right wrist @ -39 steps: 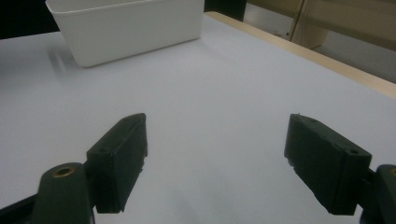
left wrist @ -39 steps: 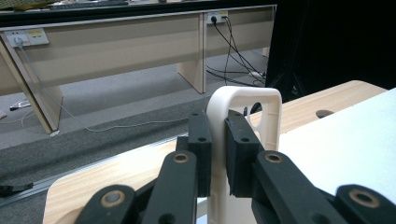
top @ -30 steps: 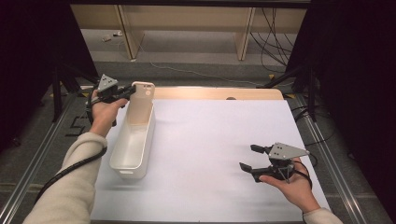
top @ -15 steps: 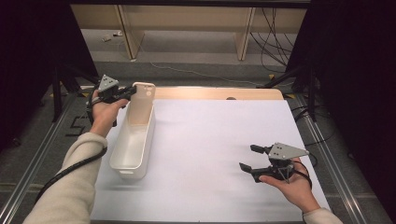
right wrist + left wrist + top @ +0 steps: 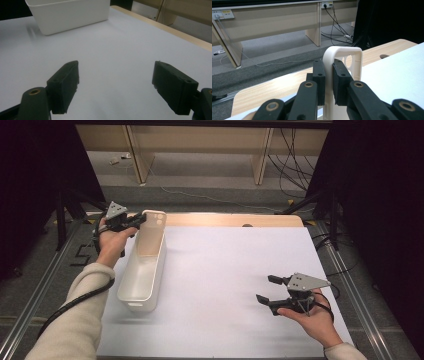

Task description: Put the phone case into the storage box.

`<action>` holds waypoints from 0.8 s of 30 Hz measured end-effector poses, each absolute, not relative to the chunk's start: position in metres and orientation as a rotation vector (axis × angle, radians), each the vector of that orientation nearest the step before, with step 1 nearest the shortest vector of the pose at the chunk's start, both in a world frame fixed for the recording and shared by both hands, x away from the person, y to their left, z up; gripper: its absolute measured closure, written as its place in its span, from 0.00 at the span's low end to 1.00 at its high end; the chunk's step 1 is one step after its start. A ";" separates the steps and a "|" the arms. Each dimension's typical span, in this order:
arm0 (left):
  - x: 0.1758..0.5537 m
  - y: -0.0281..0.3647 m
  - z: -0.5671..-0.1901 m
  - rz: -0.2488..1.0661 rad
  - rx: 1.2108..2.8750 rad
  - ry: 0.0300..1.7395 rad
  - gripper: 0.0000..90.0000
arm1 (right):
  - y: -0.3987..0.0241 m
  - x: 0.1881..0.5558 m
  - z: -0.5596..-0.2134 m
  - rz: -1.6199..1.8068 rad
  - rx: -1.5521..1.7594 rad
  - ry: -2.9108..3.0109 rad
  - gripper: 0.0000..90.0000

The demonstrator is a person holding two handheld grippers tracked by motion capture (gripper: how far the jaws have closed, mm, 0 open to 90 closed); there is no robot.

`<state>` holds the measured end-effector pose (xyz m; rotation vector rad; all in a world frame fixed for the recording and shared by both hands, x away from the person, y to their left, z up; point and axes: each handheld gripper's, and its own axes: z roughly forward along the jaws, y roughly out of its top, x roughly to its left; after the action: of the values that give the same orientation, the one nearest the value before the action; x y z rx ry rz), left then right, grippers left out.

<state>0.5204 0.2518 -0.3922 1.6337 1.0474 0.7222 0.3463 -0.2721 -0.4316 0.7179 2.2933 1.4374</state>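
A long white plastic bin [image 5: 142, 265] lies on the white table sheet at the left, its far end raised a little. My left gripper [image 5: 141, 219] is shut on the bin's far end wall [image 5: 329, 65], one pad on each side of the rim beside the handle cut-out. My right gripper [image 5: 265, 289] rests low over the sheet at the right front, jaws wide open with nothing between them. From the right gripper view the bin [image 5: 70, 15] stands well beyond the open right gripper [image 5: 115, 85].
A white sheet [image 5: 225, 285] covers most of the wooden table [image 5: 230, 220], whose far edge shows bare wood with a cable hole. Metal rails run along both table sides. Cables and bench legs lie on the floor beyond.
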 end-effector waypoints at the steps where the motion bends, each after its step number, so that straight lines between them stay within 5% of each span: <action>1: 0.521 0.252 -0.393 0.721 1.634 1.048 0.91 | -0.272 0.346 -0.432 1.437 0.718 2.293 0.25; 24: 0.522 0.252 -0.396 0.711 1.647 1.056 0.91 | -0.272 0.347 -0.432 1.438 0.718 2.294 0.25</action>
<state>0.5220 0.2523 -0.3961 1.6470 1.0557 0.7113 0.3465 -0.2718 -0.4320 0.7183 2.2943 1.4383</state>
